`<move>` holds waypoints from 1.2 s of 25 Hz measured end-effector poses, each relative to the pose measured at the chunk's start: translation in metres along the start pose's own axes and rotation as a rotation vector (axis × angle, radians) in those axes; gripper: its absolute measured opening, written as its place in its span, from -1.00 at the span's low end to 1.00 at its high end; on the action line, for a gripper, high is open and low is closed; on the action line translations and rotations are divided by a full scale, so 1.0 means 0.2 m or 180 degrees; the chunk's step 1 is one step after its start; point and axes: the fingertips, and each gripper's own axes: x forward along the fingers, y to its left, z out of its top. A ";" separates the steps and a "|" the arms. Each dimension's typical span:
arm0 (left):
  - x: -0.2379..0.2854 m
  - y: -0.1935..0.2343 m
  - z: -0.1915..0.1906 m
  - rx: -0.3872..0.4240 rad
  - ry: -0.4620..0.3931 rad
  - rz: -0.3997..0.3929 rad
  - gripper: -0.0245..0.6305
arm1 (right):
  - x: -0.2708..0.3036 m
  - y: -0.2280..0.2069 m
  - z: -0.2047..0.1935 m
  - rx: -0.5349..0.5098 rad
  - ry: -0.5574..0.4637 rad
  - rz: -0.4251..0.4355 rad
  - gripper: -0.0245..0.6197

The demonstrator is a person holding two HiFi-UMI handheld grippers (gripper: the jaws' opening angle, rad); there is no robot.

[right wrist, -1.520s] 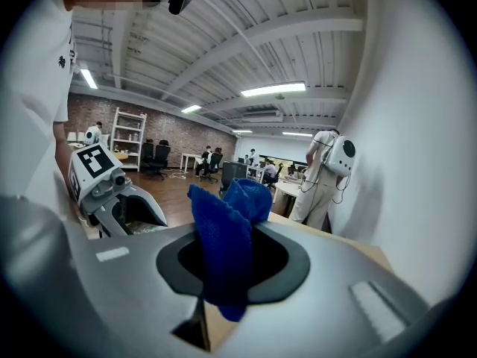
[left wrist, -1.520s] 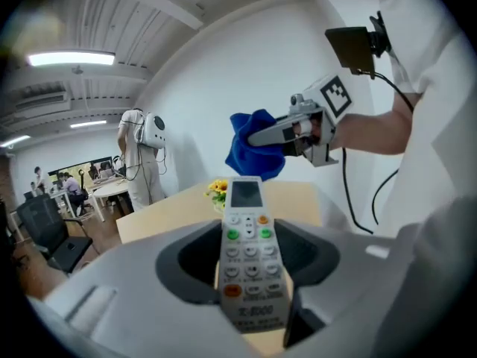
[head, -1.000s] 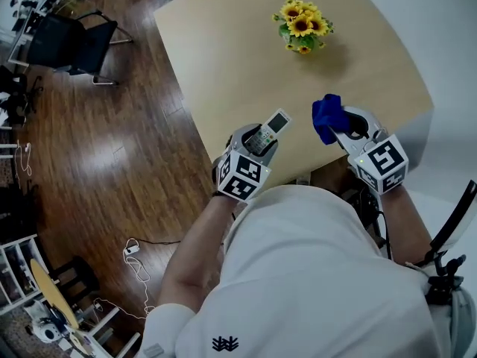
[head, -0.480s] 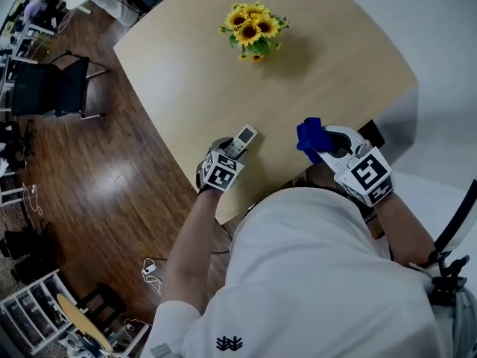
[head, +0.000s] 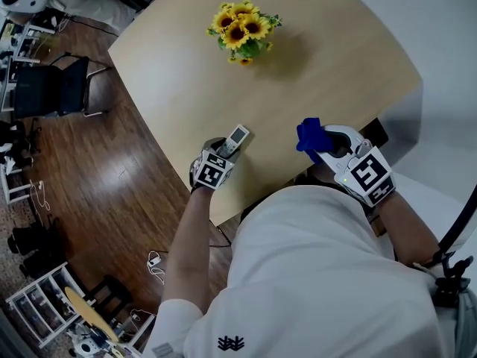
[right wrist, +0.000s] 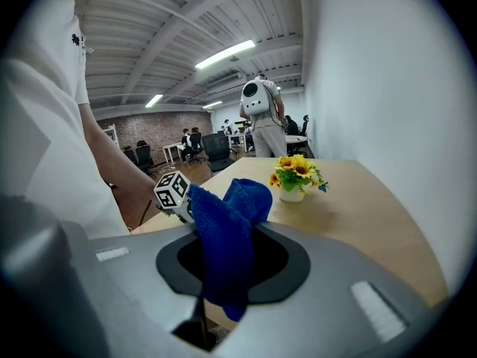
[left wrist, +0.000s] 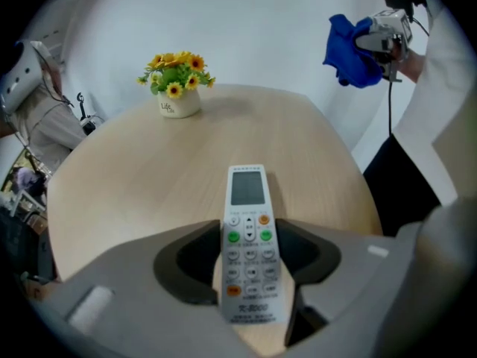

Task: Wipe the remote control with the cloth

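Observation:
The white remote control (head: 236,136) lies flat on the beige table (head: 335,58) near its front left edge, screen end pointing away from me. My left gripper (head: 227,147) points steeply down over its button end. Its jaws are opening, with the remote (left wrist: 248,237) between them and a thin strip of table showing beside the left pad. My right gripper (head: 319,143) hovers to the right of the remote, shut on a bunched blue cloth (head: 308,136). The cloth (right wrist: 227,237) hangs down between its jaws. The two grippers are well apart.
A small pot of sunflowers (head: 240,30) stands at the far middle of the table. The table's left edge runs close to the remote, with wooden floor and a black chair (head: 52,88) beyond it. A white wall lies to the right.
My left gripper came down with the remote from above the table until the remote rested on the tabletop. The right gripper with the cloth shifted a little and stays raised.

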 end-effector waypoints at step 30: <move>-0.77 -0.68 0.09 -0.0793 -0.1302 0.0086 -0.05 | -0.10 0.22 -0.20 0.0127 -0.0154 -0.0046 -0.69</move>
